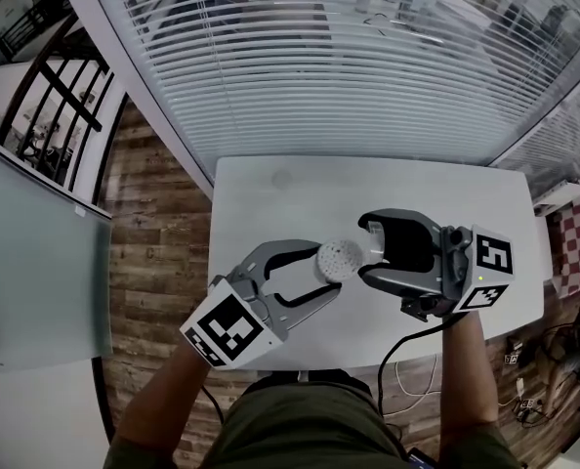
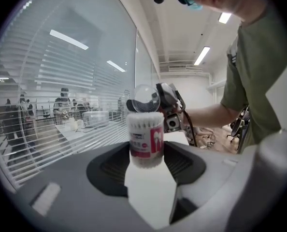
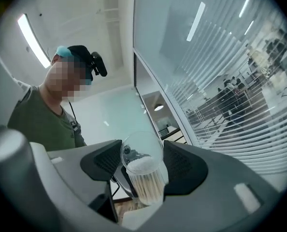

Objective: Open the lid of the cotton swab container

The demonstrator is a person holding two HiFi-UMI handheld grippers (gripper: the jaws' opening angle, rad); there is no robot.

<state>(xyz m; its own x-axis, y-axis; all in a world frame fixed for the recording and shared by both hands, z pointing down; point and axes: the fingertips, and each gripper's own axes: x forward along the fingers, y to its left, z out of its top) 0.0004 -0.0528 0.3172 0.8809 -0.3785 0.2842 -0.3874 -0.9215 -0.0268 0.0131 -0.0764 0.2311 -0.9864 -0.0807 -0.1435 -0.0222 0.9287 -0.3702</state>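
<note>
As only gripper views show, right hand-held gripper pinches lid, left clamps container.

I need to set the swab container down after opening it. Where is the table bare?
The white table is bare across its far half, between the grippers and the window blinds. It's crowded at the near middle, where the left gripper holds the cotton swab container and the right gripper clamps its clear lid.
</note>
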